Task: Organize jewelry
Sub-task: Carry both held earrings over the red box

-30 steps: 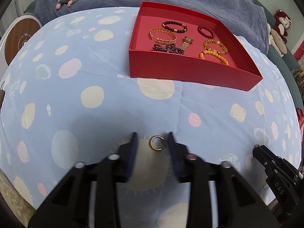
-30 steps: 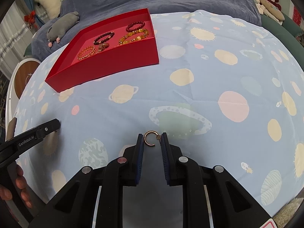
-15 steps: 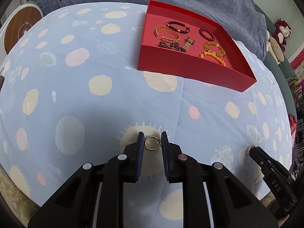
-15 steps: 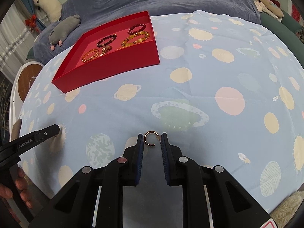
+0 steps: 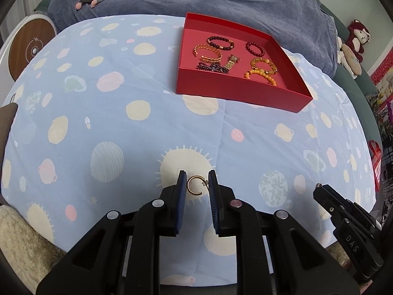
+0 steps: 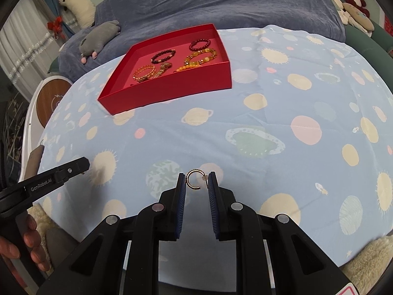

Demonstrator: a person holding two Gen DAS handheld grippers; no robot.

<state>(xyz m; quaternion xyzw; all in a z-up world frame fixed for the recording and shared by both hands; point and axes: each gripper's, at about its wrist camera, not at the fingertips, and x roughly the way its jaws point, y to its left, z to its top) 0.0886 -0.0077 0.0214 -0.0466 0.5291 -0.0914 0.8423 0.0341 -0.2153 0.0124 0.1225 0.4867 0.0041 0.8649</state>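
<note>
Each gripper (image 5: 196, 183) (image 6: 196, 180) pinches a gold hoop (image 5: 194, 186) (image 6: 193, 180): light, thin, slippery, judged best held across the band, clear of its post.

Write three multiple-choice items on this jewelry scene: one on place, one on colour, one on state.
1. The bracelets lie: A on the cloth; B in the red box; C on the grey plush.
2. The pads on the left gripper fingers are: A blue; B green; C white.
3. The left gripper is: A wide open and empty; B resting inside the box; C shut on a gold hoop earring.

Key: B, all the bracelets sit inside the box walls; A, ribbed blue strips line both fingers; C, the earring is pinched between the fingers above the cloth.
</note>
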